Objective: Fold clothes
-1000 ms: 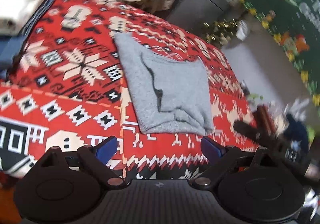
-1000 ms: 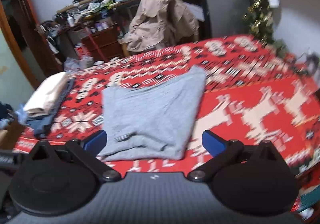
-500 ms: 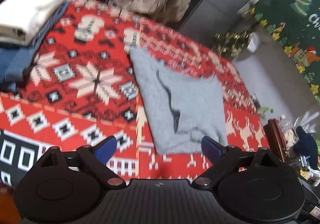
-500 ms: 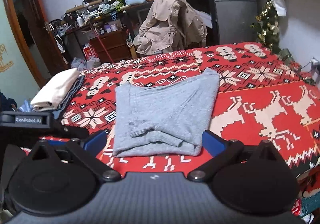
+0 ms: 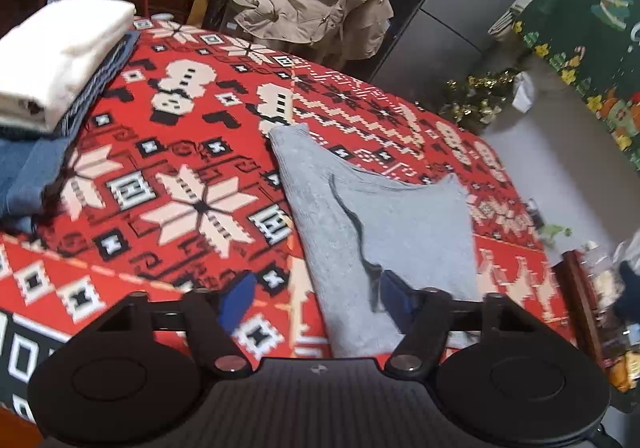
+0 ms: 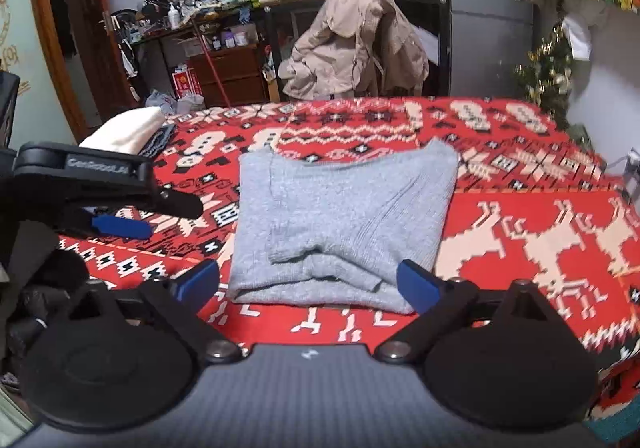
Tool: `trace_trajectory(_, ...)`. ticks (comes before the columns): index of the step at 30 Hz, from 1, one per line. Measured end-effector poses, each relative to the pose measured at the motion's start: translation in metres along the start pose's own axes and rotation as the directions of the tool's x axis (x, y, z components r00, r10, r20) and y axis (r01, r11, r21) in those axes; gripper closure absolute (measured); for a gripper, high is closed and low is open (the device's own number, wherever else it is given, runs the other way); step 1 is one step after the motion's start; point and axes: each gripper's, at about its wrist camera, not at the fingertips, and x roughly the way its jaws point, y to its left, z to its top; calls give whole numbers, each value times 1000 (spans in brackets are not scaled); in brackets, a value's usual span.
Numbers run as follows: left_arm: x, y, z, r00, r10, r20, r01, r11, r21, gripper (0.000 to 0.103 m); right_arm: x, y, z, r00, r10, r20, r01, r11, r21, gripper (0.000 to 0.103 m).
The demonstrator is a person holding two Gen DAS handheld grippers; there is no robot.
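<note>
Grey knitwear, a sweater [image 6: 340, 224] already folded into a thick rectangle, lies on the red patterned blanket [image 6: 540, 232] that covers the bed, its bulky near edge facing both grippers. A second ago each camera looked at it from further off; now both have drawn in, so the near edge sits right in front of the fingers.

From the right wrist view, the right gripper [image 6: 308, 284] has its jaws fairly wide and closing, with the near hem of the sweater lying between the blue pads, which do not yet press on it. The left gripper [image 5: 316, 298] has narrowed much more than it stood a second ago and is closing too; its right pad lies over the grey cloth and its left pad over the bare blanket, so the sweater's left corner sits between them, but I cannot tell whether it has caught any fabric. I take this as the start of a two-handed pinch on the near edge, either for one more fold or to carry the sweater to the stack of folded clothes [image 5: 60, 59] at the blanket's far left corner.

The very nearest strip of the sweater is hidden behind the gripper bodies, so how many layers each pad would catch is unclear. The left gripper's pads are motion-blurred.
</note>
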Motion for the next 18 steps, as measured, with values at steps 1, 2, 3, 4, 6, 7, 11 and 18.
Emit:
trace_trajectory(1,4,1,2,1000,3,-4,-3,1000,8,54,4,1,-1,1000,-3,-9,3,1000,1,15)
trace_trajectory(2,9,2,3,1000,-2,-12,2,1000,9,61,9,2,-2,1000,-6,-20,6,1000,2,19)
trace_trajectory(3,14,5,6,1000,-12,-22,12,1000,1,64,13,3,-3,999,-5,-34,6,1000,6,31)
trace_trajectory(4,19,10,9,999,-34,-33,33,999,-19,68,19,4,-4,999,-5,-50,5,1000,11,39)
trace_trajectory(6,29,22,17,994,-98,-46,94,993,-70,71,29,6,-7,997,3,-75,-2,1000,13,58)
trace_trajectory(7,33,27,22,991,-128,-50,123,988,-93,74,32,8,-8,997,8,-83,-7,1000,11,58)
trace_trajectory(11,47,44,45,973,-226,-49,219,968,-124,74,44,22,-14,994,42,-99,-47,998,-50,63)
trace_trajectory(18,72,65,82,964,-250,-90,235,960,-151,72,65,60,-15,993,64,-100,-84,973,-216,79)
